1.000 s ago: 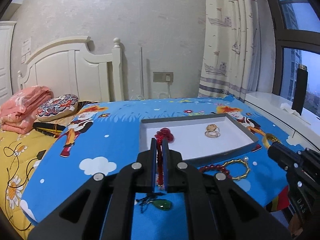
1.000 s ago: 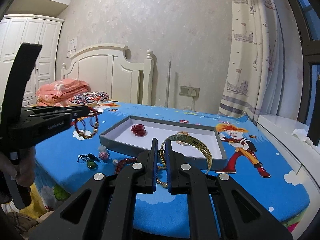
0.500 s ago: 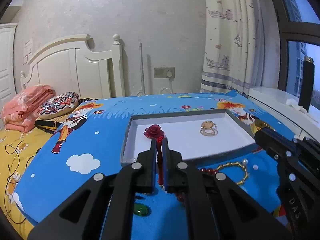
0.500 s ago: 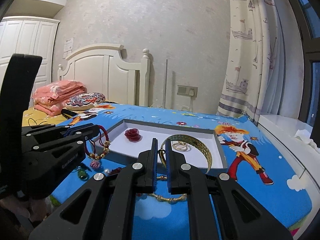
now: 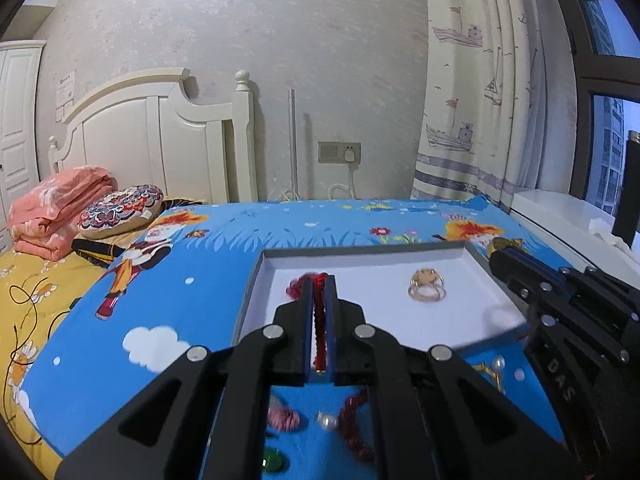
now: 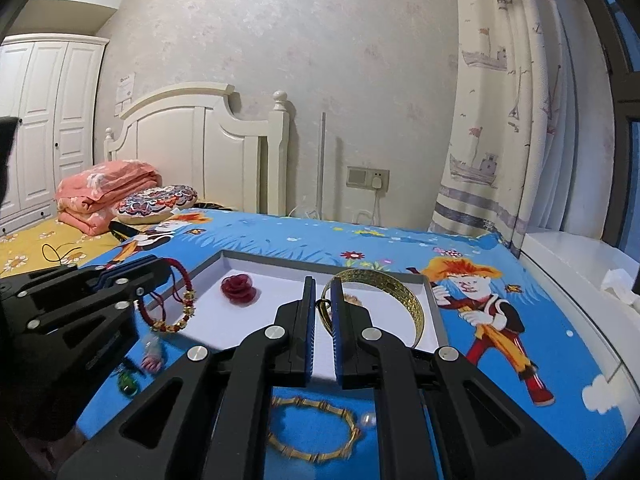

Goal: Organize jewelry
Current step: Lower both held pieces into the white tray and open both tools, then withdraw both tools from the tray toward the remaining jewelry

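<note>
The left gripper (image 5: 319,280) is squeezed tight on a red bracelet (image 6: 170,304) with gold beads. The bracelet hangs over the left edge of the tray (image 6: 434,312). The right gripper (image 6: 322,280) is squeezed tight on a wide gold bangle (image 6: 404,292), which sits above the right side of the tray. Inside the tray lie a red rose (image 6: 239,289) and a gold ring (image 5: 426,286). A gold chain bracelet (image 6: 316,430) and a green stone (image 5: 273,460) lie on the blue cloth (image 6: 280,240), near the tray.
</note>
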`<control>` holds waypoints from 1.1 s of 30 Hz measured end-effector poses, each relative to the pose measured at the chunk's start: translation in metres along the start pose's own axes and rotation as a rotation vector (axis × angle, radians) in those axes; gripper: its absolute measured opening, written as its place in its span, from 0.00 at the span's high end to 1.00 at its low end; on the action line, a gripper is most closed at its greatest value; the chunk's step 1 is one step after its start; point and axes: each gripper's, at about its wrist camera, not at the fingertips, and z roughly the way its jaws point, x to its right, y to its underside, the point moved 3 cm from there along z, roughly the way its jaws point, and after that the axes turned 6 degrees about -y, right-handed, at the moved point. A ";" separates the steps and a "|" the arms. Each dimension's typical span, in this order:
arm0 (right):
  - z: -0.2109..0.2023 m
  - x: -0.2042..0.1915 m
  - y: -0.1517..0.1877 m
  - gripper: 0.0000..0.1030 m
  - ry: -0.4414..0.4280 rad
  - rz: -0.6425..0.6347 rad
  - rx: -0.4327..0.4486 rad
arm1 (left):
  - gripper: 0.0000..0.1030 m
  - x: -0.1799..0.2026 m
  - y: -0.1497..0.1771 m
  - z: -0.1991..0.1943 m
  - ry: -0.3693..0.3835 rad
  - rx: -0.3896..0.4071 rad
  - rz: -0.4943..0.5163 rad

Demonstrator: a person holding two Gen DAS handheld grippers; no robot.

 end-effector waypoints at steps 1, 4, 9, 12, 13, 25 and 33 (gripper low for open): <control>0.004 0.002 -0.002 0.92 0.000 0.005 -0.004 | 0.94 0.000 -0.004 0.004 -0.001 0.001 -0.002; 0.023 0.013 -0.009 0.92 0.008 0.017 -0.032 | 0.94 0.004 -0.017 0.020 -0.001 -0.007 -0.017; 0.058 0.029 -0.014 0.92 0.027 0.029 -0.110 | 0.94 0.013 -0.036 0.057 0.003 -0.048 -0.014; 0.077 0.032 -0.013 0.92 0.031 0.027 -0.161 | 0.94 0.018 -0.040 0.080 -0.008 -0.083 -0.009; 0.082 0.035 -0.012 0.92 0.033 0.027 -0.173 | 0.94 0.019 -0.041 0.090 -0.017 -0.101 -0.006; 0.117 0.050 -0.008 0.70 0.064 0.068 -0.278 | 0.64 0.005 -0.031 0.130 -0.063 -0.194 -0.014; 0.097 0.049 -0.003 0.58 0.053 0.093 -0.257 | 0.32 -0.008 -0.033 0.098 -0.072 -0.138 -0.011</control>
